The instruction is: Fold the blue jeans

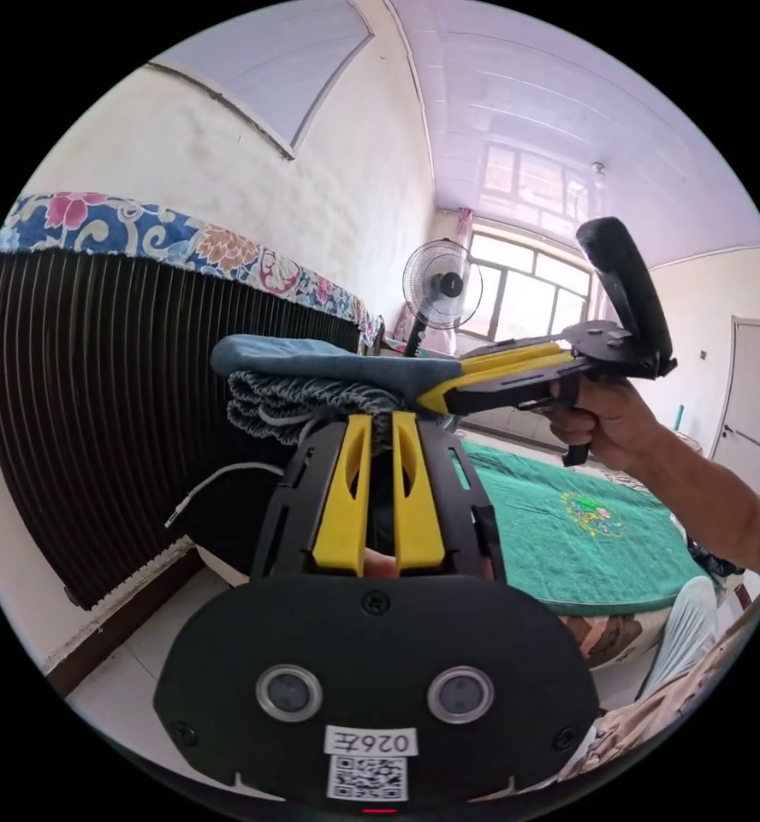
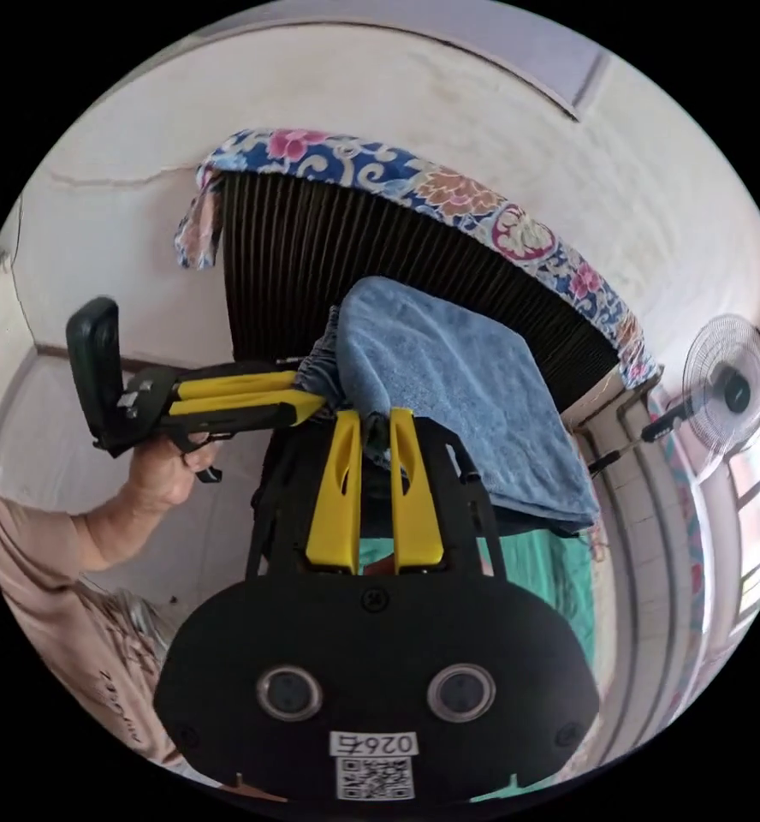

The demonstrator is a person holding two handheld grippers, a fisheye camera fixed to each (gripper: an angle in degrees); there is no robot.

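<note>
While I lift the folded jeans clear of the bed, each hand-held gripper, left and right, is clamped on an edge at twelve o'clock, sharing the weight.

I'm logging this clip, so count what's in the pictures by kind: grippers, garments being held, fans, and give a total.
Grippers: 2, left gripper and right gripper
Garments held up: 1, blue jeans
Fans: 1, standing fan
Total: 4
</note>
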